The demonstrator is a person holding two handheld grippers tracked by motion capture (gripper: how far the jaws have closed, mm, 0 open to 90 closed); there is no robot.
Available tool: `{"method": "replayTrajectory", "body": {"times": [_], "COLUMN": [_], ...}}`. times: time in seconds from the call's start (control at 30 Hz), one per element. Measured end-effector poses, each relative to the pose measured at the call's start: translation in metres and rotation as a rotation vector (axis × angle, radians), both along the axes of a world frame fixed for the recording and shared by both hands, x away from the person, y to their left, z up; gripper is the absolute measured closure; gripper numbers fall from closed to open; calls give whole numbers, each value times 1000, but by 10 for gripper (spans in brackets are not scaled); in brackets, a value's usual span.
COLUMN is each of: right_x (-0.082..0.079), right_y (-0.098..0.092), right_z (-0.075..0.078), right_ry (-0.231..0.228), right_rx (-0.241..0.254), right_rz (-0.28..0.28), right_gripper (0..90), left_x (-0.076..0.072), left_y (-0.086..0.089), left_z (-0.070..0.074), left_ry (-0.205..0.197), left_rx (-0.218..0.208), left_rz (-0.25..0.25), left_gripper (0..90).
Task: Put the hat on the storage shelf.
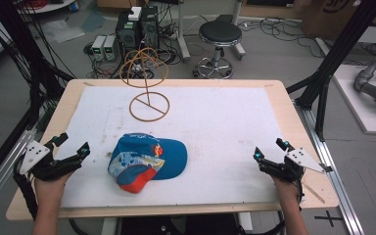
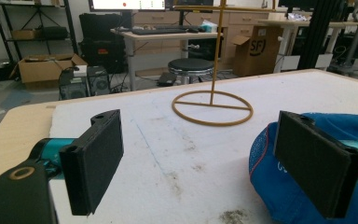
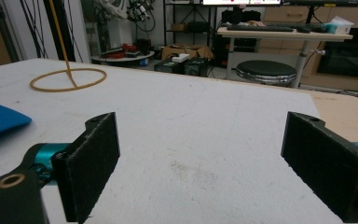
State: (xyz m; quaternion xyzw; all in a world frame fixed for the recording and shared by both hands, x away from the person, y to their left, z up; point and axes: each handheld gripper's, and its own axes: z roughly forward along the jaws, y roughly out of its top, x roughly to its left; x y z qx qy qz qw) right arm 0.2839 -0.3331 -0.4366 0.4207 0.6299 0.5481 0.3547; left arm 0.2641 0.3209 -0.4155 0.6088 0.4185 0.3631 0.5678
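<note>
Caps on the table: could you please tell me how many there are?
1. The cap lies on the white mat, near the front edge, left of centre, in front of the stand. None seems hidden.

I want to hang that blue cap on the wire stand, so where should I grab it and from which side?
Grip the cap by its orange-edged brim, at the near left. The left tongs sit open just left of it. The brim is thin and flat, easier to pinch than the rounded crown.

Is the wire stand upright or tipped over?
Upright. The stand's ring base lies flat on the white mat, and its stem rises straight up to the looped top.
</note>
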Motion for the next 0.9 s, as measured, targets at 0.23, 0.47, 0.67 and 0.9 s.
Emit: {"method": "replayTrajectory", "body": {"times": [0.23,0.47,0.67,0.9], "right_x": [1,-1,-3,-4], "right_y": [1,0,-2,-2], "right_z": [0,0,1,1], "right_ry": [-9,-5,-10,-11], "right_rx": [-5,-1,4,-2], "right_rz": [4,-3,-12,-10], "right_gripper": [111,111,111,112], "left_x": [-1,0,1,1], "left_y": [2,0,-4,-5], "left_z": [2,6,7,10], "left_ry": [-11,-21,-18,-35], "left_rx": [-11,-39,-34,-34], "left_rz": [-5,-41,-58,-80], "left_gripper": [162,161,162,162]}}
